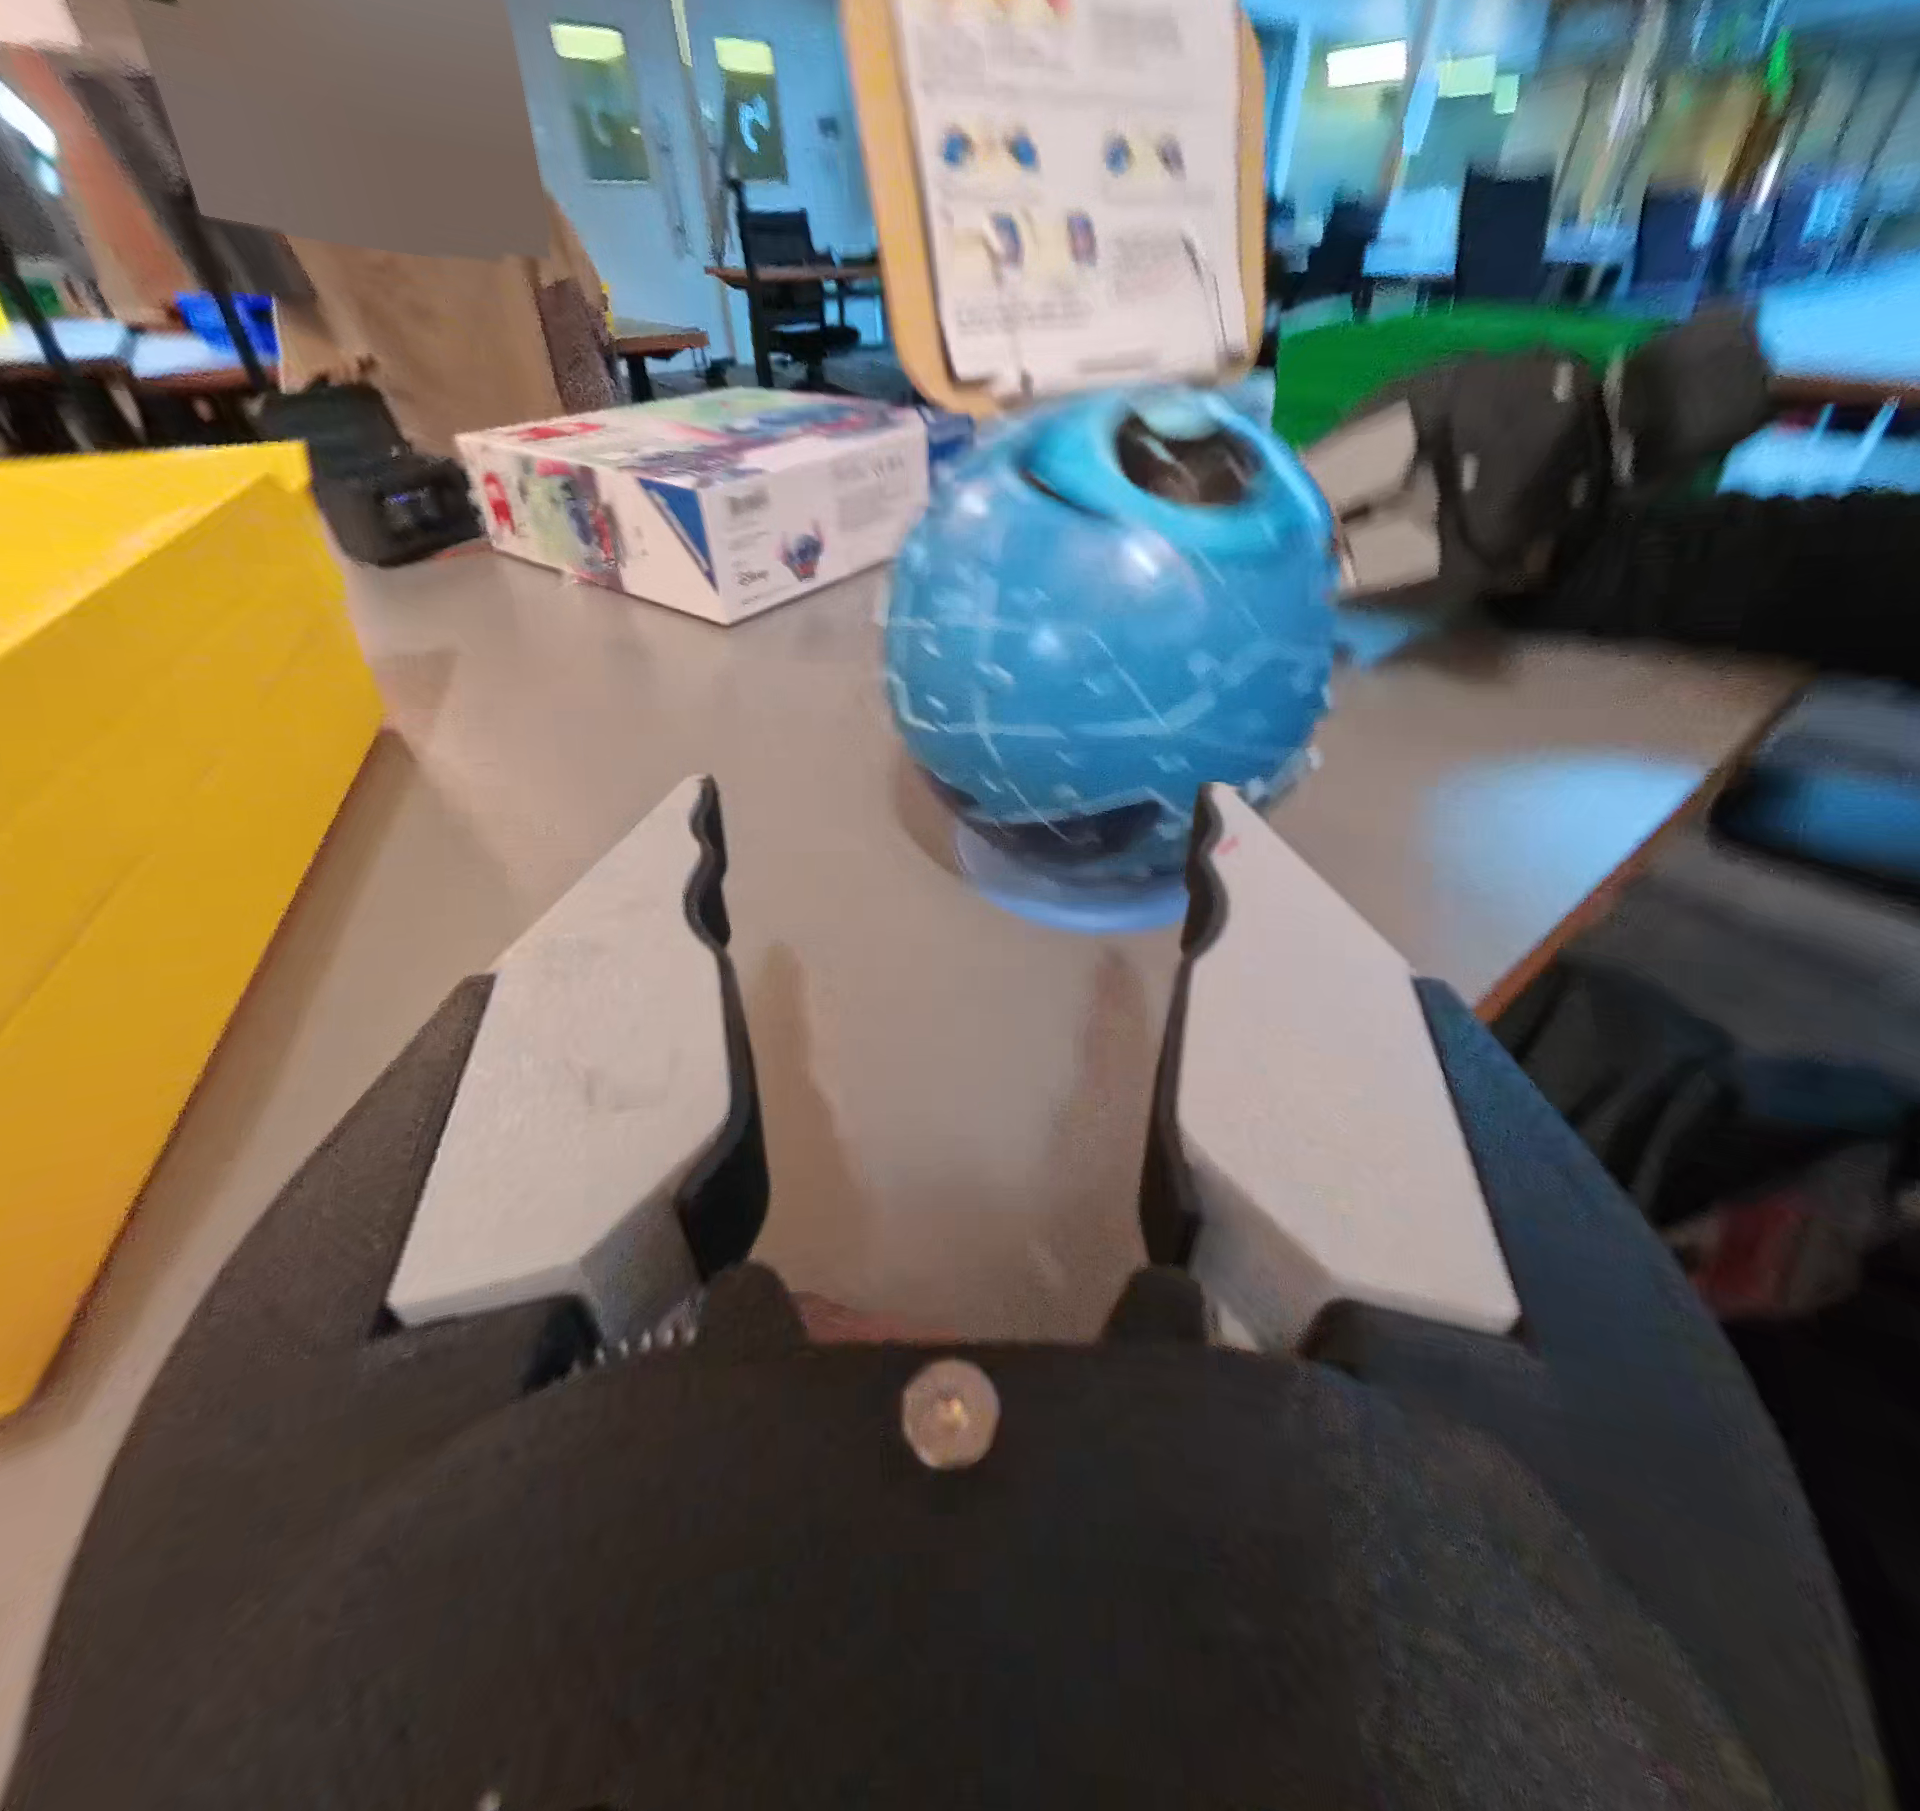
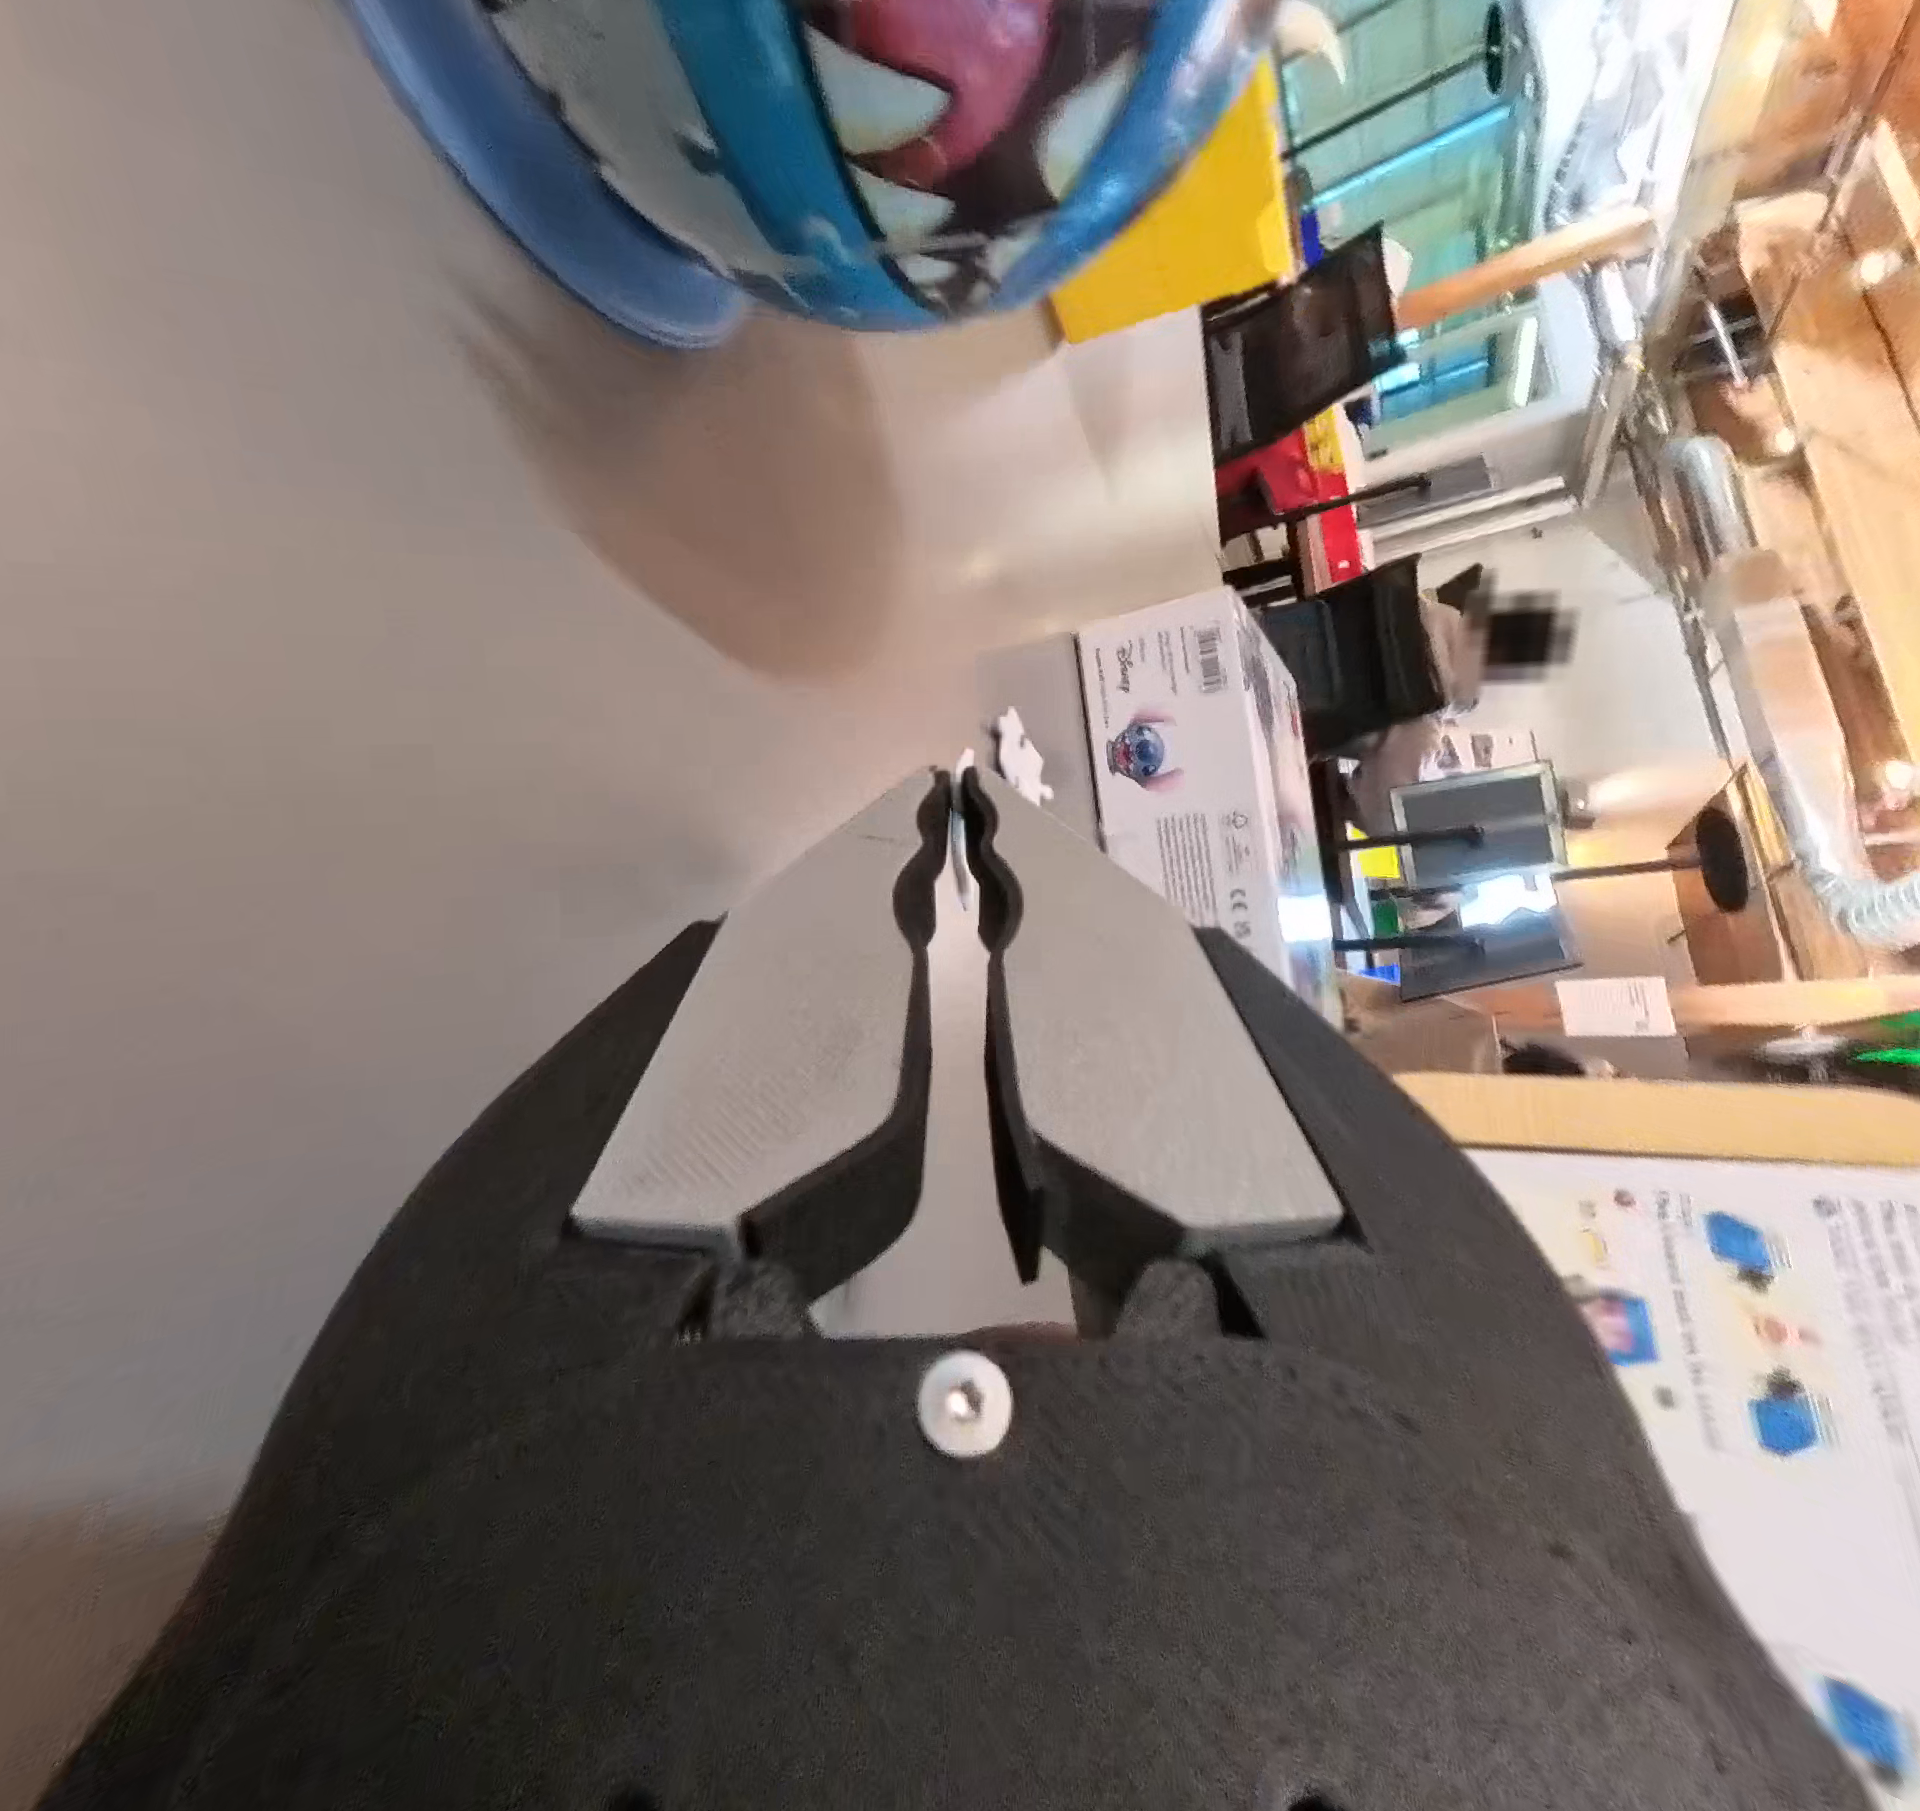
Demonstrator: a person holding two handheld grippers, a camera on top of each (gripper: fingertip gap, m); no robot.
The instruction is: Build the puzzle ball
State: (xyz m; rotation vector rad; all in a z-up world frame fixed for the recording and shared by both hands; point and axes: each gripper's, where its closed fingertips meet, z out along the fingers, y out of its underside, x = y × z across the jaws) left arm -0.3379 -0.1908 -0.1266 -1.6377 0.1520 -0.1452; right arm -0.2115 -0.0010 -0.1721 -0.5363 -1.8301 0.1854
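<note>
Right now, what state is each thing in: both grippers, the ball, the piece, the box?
left gripper: open, empty, near the ball.
right gripper: shut on a thin puzzle piece.
puzzle ball: on its stand, gap at top.
puzzle box: lying flat on the table.

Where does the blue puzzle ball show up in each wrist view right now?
Left wrist view: the puzzle ball sits centre-right on its stand, just beyond the open left gripper.
Right wrist view: it fills the top edge, with the camera rolled sideways.
Shared landmark: the white puzzle box on the table.
</note>
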